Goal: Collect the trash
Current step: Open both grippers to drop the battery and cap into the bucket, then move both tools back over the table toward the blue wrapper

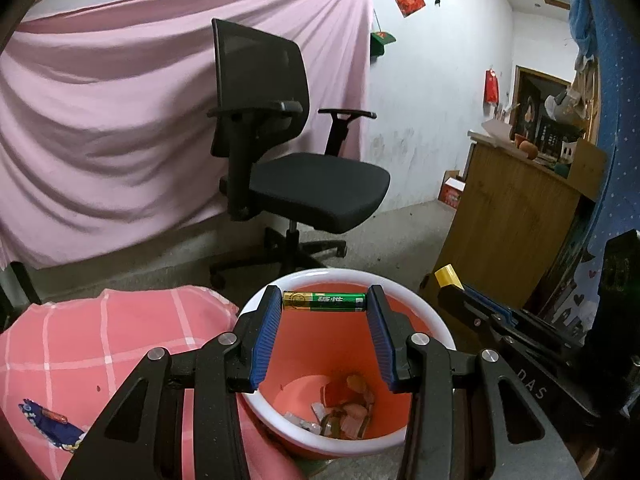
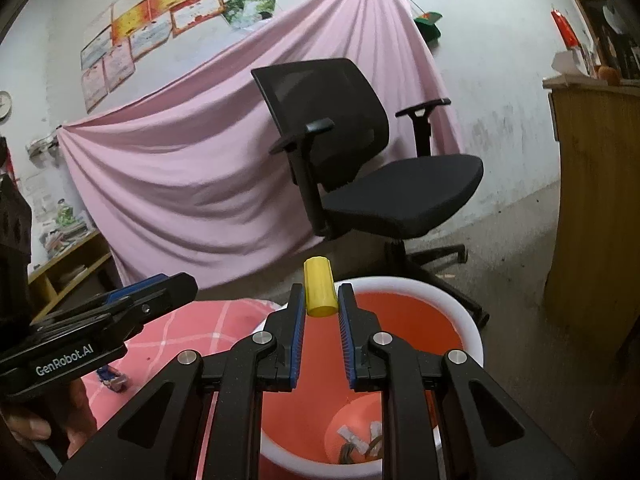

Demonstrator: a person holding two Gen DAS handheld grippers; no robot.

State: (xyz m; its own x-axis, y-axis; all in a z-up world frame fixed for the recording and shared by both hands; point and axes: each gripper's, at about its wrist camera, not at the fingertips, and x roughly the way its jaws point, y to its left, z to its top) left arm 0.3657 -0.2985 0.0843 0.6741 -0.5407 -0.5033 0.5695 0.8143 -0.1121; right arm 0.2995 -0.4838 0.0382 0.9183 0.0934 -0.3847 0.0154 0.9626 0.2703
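My left gripper (image 1: 324, 303) is shut on a green and gold battery (image 1: 324, 302), held crosswise by its two ends above the orange trash bin (image 1: 430, 312) with a white rim. My right gripper (image 2: 319, 300) is shut on a small yellow cylinder (image 2: 319, 292), held over the same bin (image 2: 460, 312). The bin holds several scraps of trash (image 1: 344, 410) at its bottom. The right gripper shows at the right in the left wrist view (image 1: 460, 288); the left gripper shows at the left in the right wrist view (image 2: 160, 292).
A pink checked cloth surface (image 1: 120, 340) lies left of the bin, with a blue wrapper (image 1: 52, 426) on it. A black office chair (image 1: 296, 168) stands behind the bin before a pink hanging sheet (image 1: 100, 140). A wooden cabinet (image 1: 508, 220) stands at the right.
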